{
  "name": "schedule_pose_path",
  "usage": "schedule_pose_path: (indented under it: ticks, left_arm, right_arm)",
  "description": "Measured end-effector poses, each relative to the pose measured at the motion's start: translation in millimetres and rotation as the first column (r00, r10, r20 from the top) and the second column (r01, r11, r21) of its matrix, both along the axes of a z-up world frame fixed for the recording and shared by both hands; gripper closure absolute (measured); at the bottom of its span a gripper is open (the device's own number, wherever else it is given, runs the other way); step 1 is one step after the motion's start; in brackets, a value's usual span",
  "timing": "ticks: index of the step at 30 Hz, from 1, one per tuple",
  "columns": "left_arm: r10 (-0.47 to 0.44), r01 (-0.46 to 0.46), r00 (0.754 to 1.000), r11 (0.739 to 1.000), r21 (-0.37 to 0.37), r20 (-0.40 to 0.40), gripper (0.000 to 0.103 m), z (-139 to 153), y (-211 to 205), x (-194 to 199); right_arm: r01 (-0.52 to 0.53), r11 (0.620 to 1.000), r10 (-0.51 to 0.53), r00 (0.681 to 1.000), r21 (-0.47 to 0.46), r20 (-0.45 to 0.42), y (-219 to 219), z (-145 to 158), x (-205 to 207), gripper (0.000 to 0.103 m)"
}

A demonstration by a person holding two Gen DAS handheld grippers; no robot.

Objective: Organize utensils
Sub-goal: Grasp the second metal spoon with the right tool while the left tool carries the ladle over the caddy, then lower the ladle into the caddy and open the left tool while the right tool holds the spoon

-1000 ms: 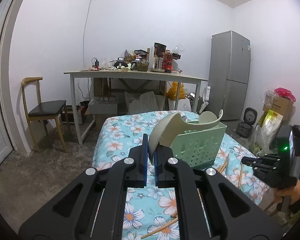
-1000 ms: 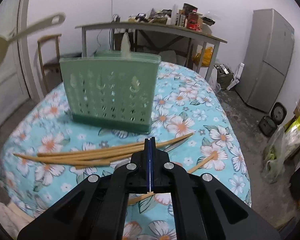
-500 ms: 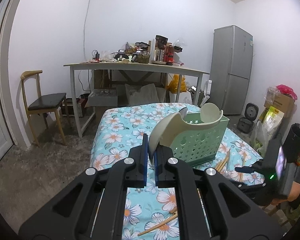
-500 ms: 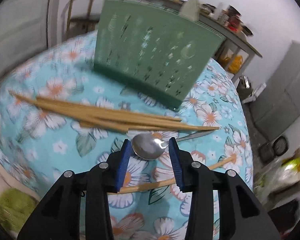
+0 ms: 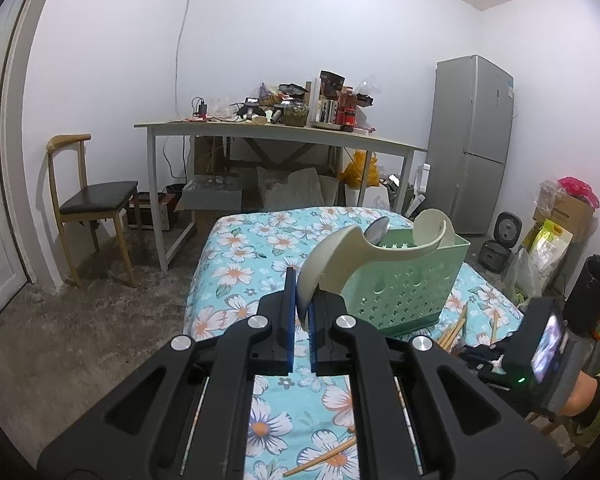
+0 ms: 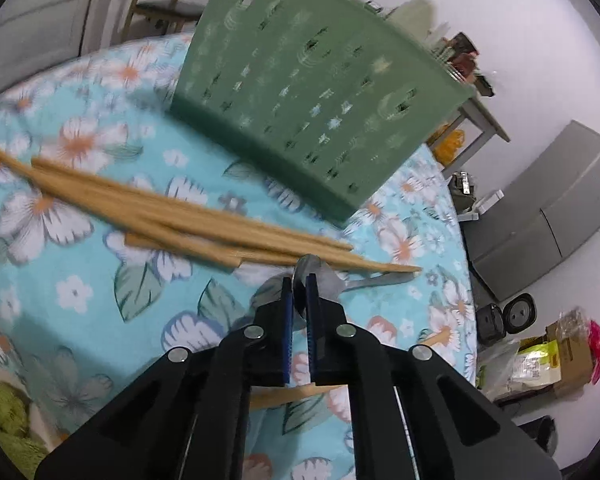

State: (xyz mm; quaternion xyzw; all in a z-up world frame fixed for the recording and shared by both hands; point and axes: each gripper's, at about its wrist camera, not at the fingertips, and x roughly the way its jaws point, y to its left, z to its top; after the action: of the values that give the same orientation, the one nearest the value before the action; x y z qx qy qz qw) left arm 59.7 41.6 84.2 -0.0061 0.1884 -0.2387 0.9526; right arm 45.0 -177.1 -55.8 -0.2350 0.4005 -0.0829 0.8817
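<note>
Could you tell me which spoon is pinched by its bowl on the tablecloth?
The metal spoon in the right gripper; the cream spoon is held aloft.

The left gripper has its blue-padded jaws clamped on the bowl of a cream plastic ladle, whose curved handle arcs ahead and to the right. Just beyond it a pale green perforated plastic basket stands on the turquoise floral tablecloth, with a metal spoon leaning out of it. Right of the gripper, wooden chopsticks lie beside the basket; the right gripper, low at far right, is seen only partly.
</note>
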Motion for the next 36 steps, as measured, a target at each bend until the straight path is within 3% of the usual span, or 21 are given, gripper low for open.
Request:
schedule_pose_path:
  ticks: [10,18,22,27,31,36]
  left_arm:
    - [0.027,-0.028,0.996,0.999,0.016,0.080,0.099,23,1,-2]
    - [0.039,-0.067,0.983,0.986,0.155,0.180,0.099,47,-5,-4]
    - [0.017,-0.066,0.984,0.958,0.279,0.175,0.098,47,-21,3]
    - [-0.054,-0.016,0.984,0.925,0.379,0.172,0.098,47,-38,7]
    - [-0.097,0.000,0.979,0.880,0.474,0.180,0.098,46,-58,14]
    - [-0.131,0.018,0.976,0.846,0.532,0.174,0.098,47,-73,26]
  right_arm:
    - [0.041,0.970,-0.080,0.984,0.239,0.158,-35,74,-21,0.101]
    - [0.019,0.959,-0.084,0.972,0.282,0.219,-40,93,-30,0.101]
    - [0.009,0.953,-0.081,0.971,0.304,0.226,-44,93,-31,0.101]
    - [0.007,0.948,-0.085,0.969,0.317,0.232,-47,91,-34,0.101]
    - [0.010,0.942,-0.094,0.968,0.336,0.235,-51,90,-35,0.101]
    - [0.013,0.937,-0.101,0.967,0.349,0.234,-56,86,-36,0.101]
